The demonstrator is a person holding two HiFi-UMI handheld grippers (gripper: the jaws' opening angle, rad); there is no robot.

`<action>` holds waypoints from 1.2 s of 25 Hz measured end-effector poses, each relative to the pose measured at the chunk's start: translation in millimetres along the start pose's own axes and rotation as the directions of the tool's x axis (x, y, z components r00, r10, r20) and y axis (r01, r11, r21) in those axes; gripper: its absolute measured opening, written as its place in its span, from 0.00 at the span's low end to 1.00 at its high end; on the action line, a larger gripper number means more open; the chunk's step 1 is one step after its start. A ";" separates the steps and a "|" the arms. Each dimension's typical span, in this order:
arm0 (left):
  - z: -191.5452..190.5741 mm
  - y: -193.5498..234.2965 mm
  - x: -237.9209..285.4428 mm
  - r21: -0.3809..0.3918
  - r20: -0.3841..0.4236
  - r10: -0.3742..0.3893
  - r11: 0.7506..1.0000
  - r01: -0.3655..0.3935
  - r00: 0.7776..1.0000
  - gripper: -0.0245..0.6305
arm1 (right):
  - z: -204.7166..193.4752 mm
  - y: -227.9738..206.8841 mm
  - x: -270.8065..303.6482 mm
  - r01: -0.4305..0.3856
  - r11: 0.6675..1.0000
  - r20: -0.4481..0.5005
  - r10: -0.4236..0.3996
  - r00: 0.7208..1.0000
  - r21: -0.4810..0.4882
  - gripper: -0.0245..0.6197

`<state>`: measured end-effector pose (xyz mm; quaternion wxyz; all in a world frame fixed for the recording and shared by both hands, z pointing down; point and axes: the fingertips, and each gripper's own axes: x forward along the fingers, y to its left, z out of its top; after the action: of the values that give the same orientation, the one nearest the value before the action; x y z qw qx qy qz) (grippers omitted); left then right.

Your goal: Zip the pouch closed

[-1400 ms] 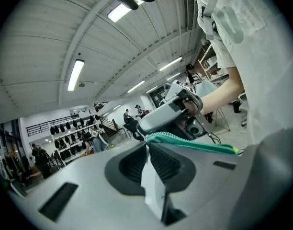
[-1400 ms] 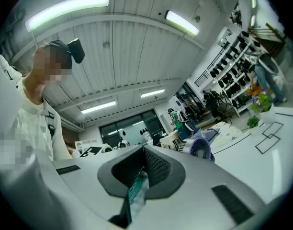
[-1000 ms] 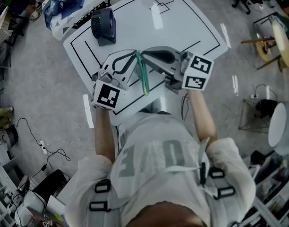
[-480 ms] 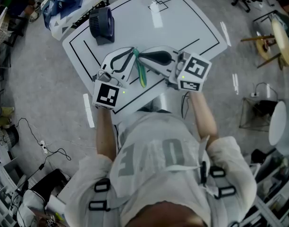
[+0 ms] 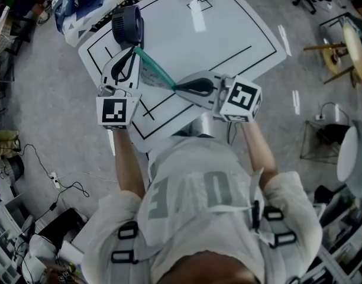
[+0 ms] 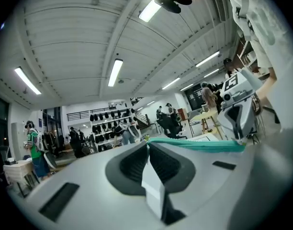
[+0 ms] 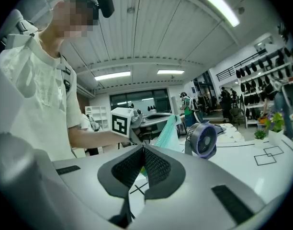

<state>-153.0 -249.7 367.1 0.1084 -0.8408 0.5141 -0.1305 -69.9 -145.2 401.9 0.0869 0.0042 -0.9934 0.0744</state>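
Slack gone: my left fingers, pinching the teal fabric pouch, swung toward the table's left edge. Right fingers clamp its other end; zipping looks underway.

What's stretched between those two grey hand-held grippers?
A teal fabric pouch, taut, its ends pinched in the left gripper and right gripper; head view shows it.

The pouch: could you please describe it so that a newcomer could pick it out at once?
Find the white table marked with black lines. Above its left part, the left gripper and the right gripper each pinch one end of the pouch, stretched taut between them. It is the only teal thing there, a thin strip near the dark fan.
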 end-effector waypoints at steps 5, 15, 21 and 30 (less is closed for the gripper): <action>-28.5 2.2 -4.3 0.033 -0.063 0.031 0.999 -0.029 0.998 0.07 | -10.1 2.4 -1.3 0.002 1.000 -0.032 -0.002 0.999 0.005 0.05; -39.7 -4.6 -9.6 0.040 -0.131 0.041 0.999 -0.036 0.991 0.07 | -6.4 14.1 -3.4 -0.010 0.999 -0.017 0.011 1.000 0.036 0.05; -48.9 -8.4 -10.7 -0.019 -0.140 0.045 0.999 -0.048 0.989 0.07 | -9.0 13.4 -2.0 -0.004 0.996 0.039 0.000 0.999 0.088 0.05; -62.7 -22.7 -1.3 -0.106 -0.170 0.018 0.994 -0.036 0.985 0.07 | -27.1 -6.6 -13.4 0.124 0.976 0.062 -0.137 0.989 0.179 0.05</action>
<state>-155.4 -241.4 433.2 0.0203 -0.8243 0.5392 -0.1713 -51.9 -147.8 427.0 0.0538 0.0801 -0.9831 0.1553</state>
